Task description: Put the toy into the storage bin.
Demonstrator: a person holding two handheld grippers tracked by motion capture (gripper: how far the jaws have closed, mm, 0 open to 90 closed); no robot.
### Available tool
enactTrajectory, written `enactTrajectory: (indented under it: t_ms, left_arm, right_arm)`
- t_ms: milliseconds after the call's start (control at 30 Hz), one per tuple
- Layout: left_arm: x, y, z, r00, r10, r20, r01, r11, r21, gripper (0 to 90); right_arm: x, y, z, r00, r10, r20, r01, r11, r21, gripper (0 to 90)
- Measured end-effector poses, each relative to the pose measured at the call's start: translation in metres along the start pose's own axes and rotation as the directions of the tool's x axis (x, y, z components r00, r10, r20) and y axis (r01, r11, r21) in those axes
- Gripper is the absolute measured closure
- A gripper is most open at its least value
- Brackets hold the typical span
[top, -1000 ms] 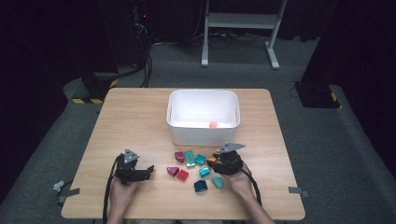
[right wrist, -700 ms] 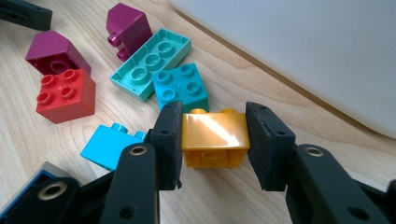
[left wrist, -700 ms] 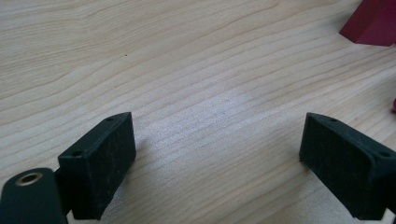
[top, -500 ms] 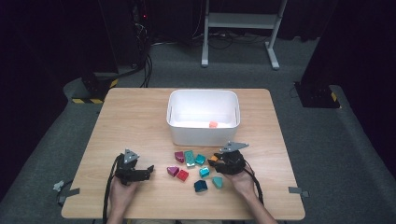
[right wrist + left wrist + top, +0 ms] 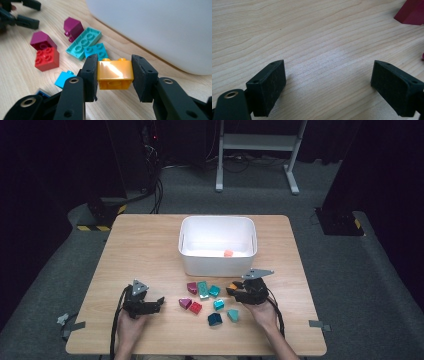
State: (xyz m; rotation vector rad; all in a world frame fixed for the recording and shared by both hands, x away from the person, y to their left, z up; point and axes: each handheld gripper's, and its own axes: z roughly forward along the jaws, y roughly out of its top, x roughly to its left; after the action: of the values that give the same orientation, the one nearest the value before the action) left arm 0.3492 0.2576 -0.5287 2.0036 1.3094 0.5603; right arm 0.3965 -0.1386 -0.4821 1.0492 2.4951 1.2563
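My right gripper [image 5: 114, 75] is shut on an orange two-stud brick [image 5: 115, 73], its pads pressing both ends and holding it just above the table. From above, that gripper [image 5: 236, 291] sits right of a cluster of loose bricks, with the orange brick [image 5: 233, 286] at its tip. My left gripper [image 5: 158, 302] rests on the table to the left of the cluster. Its jaws stand open [image 5: 328, 82] over bare wood, with nothing between them. A white bin [image 5: 218, 262] stands behind the bricks.
Loose bricks lie between the grippers: two magenta [image 5: 73, 27] [image 5: 41, 40], a red one [image 5: 47, 58], a teal plate [image 5: 84, 42], cyan ones [image 5: 96, 51] and a dark blue one [image 5: 215, 319]. A small orange piece [image 5: 228, 253] lies inside the bin. The bin wall [image 5: 162, 30] is close behind the held brick.
My right gripper has shifted slightly to the right and away from me, still holding the orange brick. The left gripper has stayed where it was.
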Motion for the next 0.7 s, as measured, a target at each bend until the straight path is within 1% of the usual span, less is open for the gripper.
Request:
enactTrajectory:
  t_ms: [100,200,267,333,400,500,600,700]
  left_arm:
    - [0.000,0.000,0.000,1.0000,0.003,0.000,-0.003,1.0000,0.000,12.9]
    - [0.000,0.000,0.000,1.0000,0.002,-0.002,-0.002,1.0000,-0.001,13.1]
    - [0.000,0.000,0.000,1.0000,0.002,-0.002,-0.002,1.0000,0.000,13.3]
    - [0.000,0.000,0.000,1.0000,0.001,-0.003,-0.001,1.0000,-0.001,13.4]
    - [0.000,0.000,0.000,1.0000,0.002,-0.003,-0.002,1.0000,-0.002,13.4]
    - [0.000,0.000,0.000,1.0000,0.002,-0.002,-0.002,1.0000,-0.001,13.4]
    - [0.000,0.000,0.000,1.0000,0.002,-0.002,-0.002,1.0000,-0.002,13.5]
    - [0.000,0.000,0.000,1.0000,0.002,-0.001,-0.002,1.0000,-0.002,13.5]
  right_arm:
    - [-0.001,0.002,-0.003,1.0000,0.002,-0.004,-0.002,1.000,-0.007,58.8]
    - [-0.001,0.003,-0.003,0.9999,0.015,-0.009,-0.014,1.000,0.006,58.9]
    - [0.002,0.004,-0.004,0.9999,0.005,-0.014,-0.005,1.000,0.002,58.9]
    - [0.003,0.004,-0.006,0.9999,-0.007,-0.010,0.007,1.000,-0.001,58.9]
    - [0.001,0.005,-0.008,1.0000,0.001,-0.004,-0.001,1.000,-0.003,59.0]
    - [0.001,0.007,-0.014,0.9998,0.016,0.009,-0.015,1.000,-0.025,59.0]
    - [0.003,0.008,-0.019,0.9998,-0.008,0.018,0.009,1.000,-0.022,59.0]
    - [0.001,0.006,-0.021,0.9999,-0.004,0.013,0.005,1.000,-0.023,59.0]
